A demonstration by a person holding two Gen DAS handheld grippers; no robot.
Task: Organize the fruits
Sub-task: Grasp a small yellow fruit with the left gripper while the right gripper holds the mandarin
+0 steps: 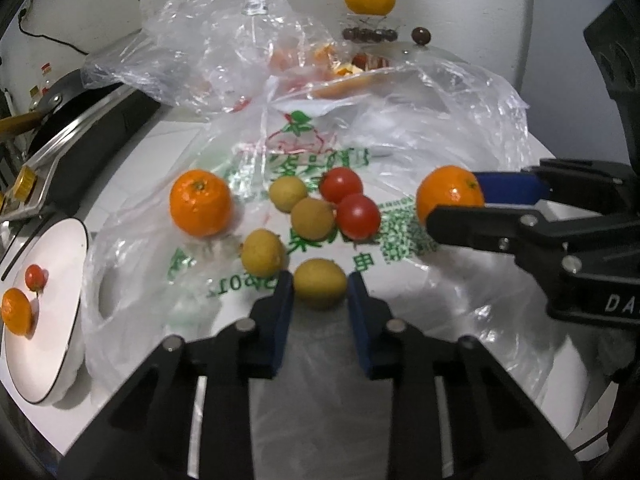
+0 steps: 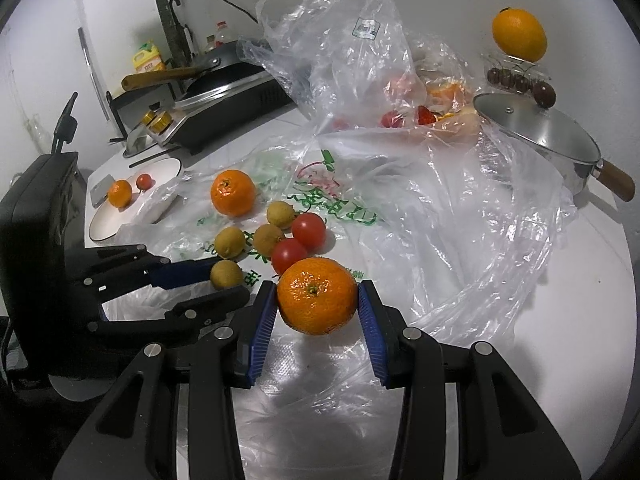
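Observation:
My right gripper (image 2: 318,298) is shut on a mandarin (image 2: 317,295) just above the flattened plastic bag (image 2: 420,216); it shows in the left wrist view (image 1: 450,194) too. My left gripper (image 1: 320,286) has its blue pads on both sides of a yellow-green longan (image 1: 320,283); whether they press it is unclear. Other longans (image 1: 312,219), two cherry tomatoes (image 1: 357,216) and another mandarin (image 1: 200,203) lie on the bag. A white plate (image 1: 60,320) at the left holds a mandarin (image 1: 16,311) and a tomato (image 1: 35,277).
A crumpled clear bag (image 2: 340,60) with more fruit stands behind. A lidded pan (image 2: 540,132) with a wooden handle is at the right, with an orange (image 2: 519,34) and dark cherries (image 2: 516,80) behind it. A stove with a frying pan (image 2: 224,80) is at the back left.

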